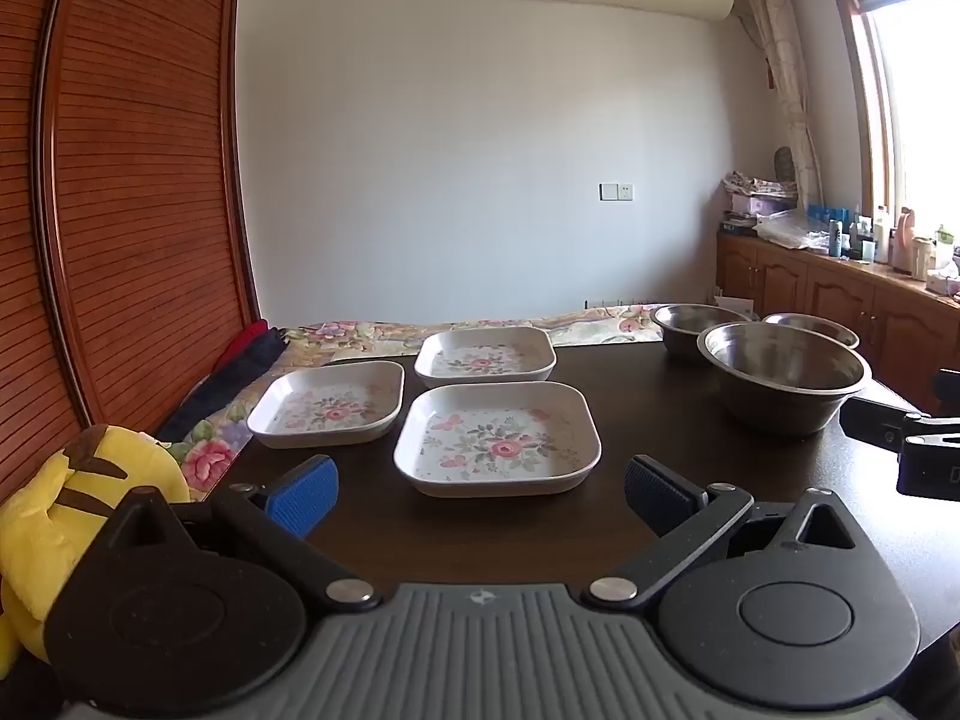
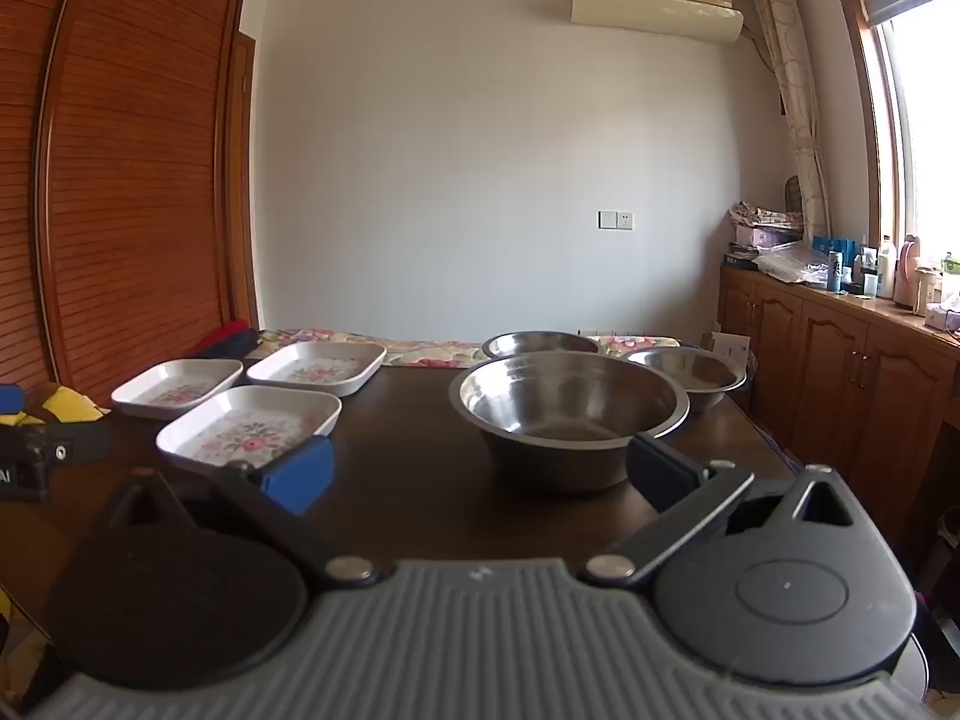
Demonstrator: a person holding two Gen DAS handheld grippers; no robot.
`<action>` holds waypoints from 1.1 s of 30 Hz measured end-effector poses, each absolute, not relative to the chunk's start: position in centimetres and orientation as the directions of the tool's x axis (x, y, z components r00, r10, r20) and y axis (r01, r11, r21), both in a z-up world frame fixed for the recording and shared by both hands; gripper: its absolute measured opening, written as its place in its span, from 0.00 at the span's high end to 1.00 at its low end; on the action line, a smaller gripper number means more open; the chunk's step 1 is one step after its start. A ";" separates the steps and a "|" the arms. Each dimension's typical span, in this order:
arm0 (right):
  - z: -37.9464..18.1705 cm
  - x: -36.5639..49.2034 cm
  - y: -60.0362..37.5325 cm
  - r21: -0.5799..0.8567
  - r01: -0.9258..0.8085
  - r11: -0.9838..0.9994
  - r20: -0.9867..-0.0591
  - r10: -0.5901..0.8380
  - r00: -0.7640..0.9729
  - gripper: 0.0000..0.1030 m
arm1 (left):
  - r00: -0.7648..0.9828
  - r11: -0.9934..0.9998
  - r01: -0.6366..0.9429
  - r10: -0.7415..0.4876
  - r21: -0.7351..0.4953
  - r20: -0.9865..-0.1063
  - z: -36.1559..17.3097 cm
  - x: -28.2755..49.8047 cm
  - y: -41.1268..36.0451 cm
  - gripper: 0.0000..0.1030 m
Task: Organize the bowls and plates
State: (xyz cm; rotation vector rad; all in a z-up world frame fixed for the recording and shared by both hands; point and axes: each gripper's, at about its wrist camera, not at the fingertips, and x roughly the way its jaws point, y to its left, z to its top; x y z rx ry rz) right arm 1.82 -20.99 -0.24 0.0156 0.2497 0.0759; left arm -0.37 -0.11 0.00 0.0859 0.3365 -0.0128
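Left hand-held gripper (image 1: 480,489) wide open, empty; right hand-held gripper (image 2: 480,474) likewise, touching nothing

Black tongs (image 1: 480,489), blue ribbed pads (image 1: 303,495), grey grooved base, perhaps rubber

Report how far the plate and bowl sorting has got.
Nothing looks done: three flowered plates lie apart and three steel bowls stand unstacked on the table. Nothing in hand: left hand-held gripper and right hand-held gripper are open, empty. All stacking remains.
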 end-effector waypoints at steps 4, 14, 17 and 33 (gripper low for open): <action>-0.3 2.0 -21.2 0.023 -0.069 0.997 -0.244 0.073 0.967 0.00 | 0.940 0.996 0.029 0.000 0.079 -0.340 0.0 -0.1 -0.1 0.00; -0.2 1.7 -21.5 0.024 -0.068 0.997 -0.248 0.072 0.966 0.00 | 0.940 0.996 0.027 0.002 0.080 -0.341 -0.2 0.3 -0.3 0.00; -0.2 1.8 -21.7 0.025 -0.069 0.997 -0.248 0.073 0.966 0.00 | 0.940 0.996 0.027 0.001 0.079 -0.340 -0.2 0.3 -0.3 0.00; -0.2 1.5 -22.2 0.022 -0.064 0.998 -0.245 0.068 0.967 0.00 | 0.941 0.997 0.029 -0.001 0.077 -0.339 0.5 0.0 0.4 0.00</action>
